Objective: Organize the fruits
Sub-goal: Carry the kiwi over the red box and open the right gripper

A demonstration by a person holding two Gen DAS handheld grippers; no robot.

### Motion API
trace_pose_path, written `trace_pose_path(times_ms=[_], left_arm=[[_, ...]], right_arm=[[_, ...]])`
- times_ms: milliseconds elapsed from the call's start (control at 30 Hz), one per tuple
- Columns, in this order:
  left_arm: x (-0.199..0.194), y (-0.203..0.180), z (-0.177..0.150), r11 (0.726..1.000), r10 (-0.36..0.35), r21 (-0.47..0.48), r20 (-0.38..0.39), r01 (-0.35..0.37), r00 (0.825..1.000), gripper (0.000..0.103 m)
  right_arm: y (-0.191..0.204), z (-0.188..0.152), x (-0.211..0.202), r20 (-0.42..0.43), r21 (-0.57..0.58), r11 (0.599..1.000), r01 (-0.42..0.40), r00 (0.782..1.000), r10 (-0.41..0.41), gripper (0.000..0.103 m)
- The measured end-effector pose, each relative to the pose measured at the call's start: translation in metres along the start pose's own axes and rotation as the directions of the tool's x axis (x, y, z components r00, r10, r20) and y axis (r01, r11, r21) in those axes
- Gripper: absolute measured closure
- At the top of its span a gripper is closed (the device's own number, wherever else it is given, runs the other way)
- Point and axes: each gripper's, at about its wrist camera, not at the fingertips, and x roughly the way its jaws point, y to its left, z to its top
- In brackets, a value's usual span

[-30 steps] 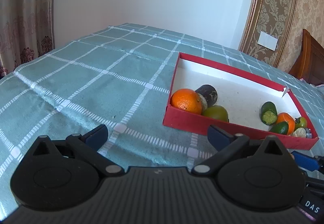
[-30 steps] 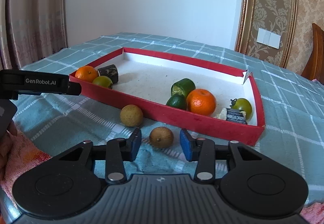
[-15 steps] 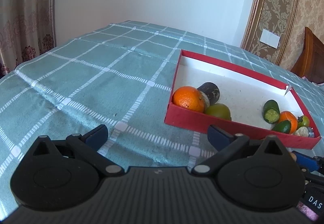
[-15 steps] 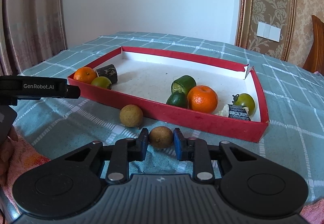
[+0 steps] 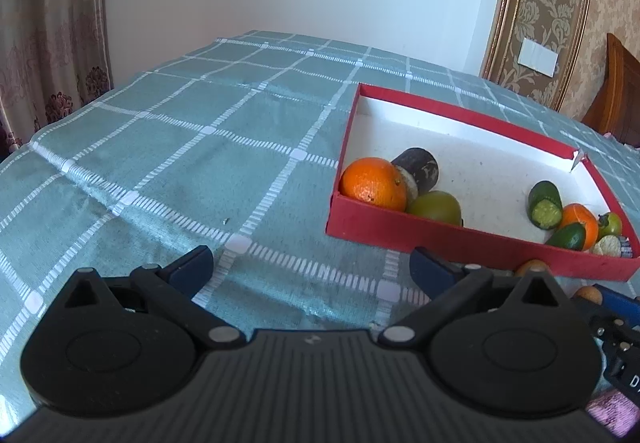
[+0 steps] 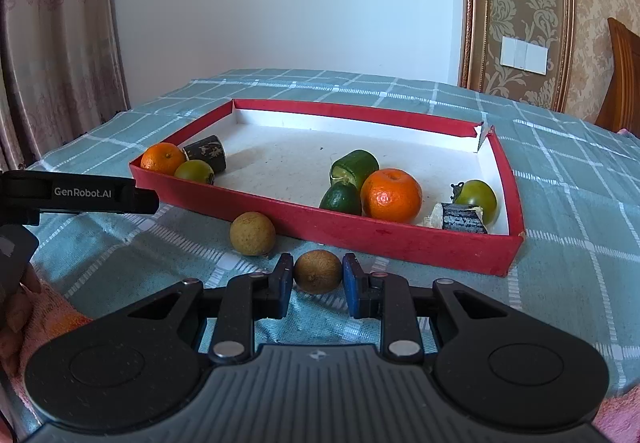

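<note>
Fruits are split between the red tray [image 6: 404,243] and the checked cloth on the worktop [image 5: 168,163]. We hold our right hand-held gripper [image 6: 318,277] clamped on a small brown fruit [image 6: 318,270] that sits on the cloth just in front of the tray's near wall, a blue pad pressed to each side of it. A second, paler round fruit [image 6: 252,233] lies on the cloth just to its left, close to the tray wall but outside it.

Inside the tray, at the left corner, we see an orange [image 6: 163,158], a yellow-green fruit [image 6: 195,171] touching it, and a dark cut stub [image 6: 206,151] behind them. Toward the right end sit a cut green piece [image 6: 356,167], a dark green oval fruit [image 6: 341,199], a larger orange [image 6: 391,195], a green round fruit with a stalk [image 6: 478,197], and a dark-skinned chunk with pale flesh [image 6: 460,219] at the near wall.

Our left hand-held gripper [image 5: 311,267] hangs over bare cloth to the left of the tray, its jaws spread wide with nothing between them.
</note>
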Motion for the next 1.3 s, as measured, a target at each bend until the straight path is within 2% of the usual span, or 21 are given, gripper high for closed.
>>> trace_pose_path(times_ms=[467,633,800,1067,1300], left_arm=[[0.001,-0.003,0.001,1.0,0.017,0.016,-0.014,-0.017,1.0,0.0],[0.001,-0.004,0.001,1.0,0.02,0.019,-0.017,-0.02,1.0,0.0],[0.002,-0.005,0.001,0.999,0.028,0.028,-0.023,-0.027,0.999,0.0],[0.003,-0.006,0.001,0.999,0.031,0.033,-0.025,-0.03,0.999,0.0],[0.003,-0.006,0.001,0.999,0.032,0.034,-0.025,-0.031,0.999,0.0]], right_arm=[[-0.018,0.002,-0.015,0.052,0.036,0.999,0.002,0.999,-0.004,0.077],[-0.038,0.02,-0.027,0.119,0.05,0.998,0.046,0.992,-0.051,0.077],[-0.054,0.04,-0.024,0.147,0.044,0.995,0.084,0.985,-0.09,0.077],[-0.066,0.058,0.002,0.14,0.056,0.992,0.115,0.983,-0.122,0.077],[-0.085,0.057,0.027,0.087,0.13,0.985,0.117,0.988,-0.129,0.077]])
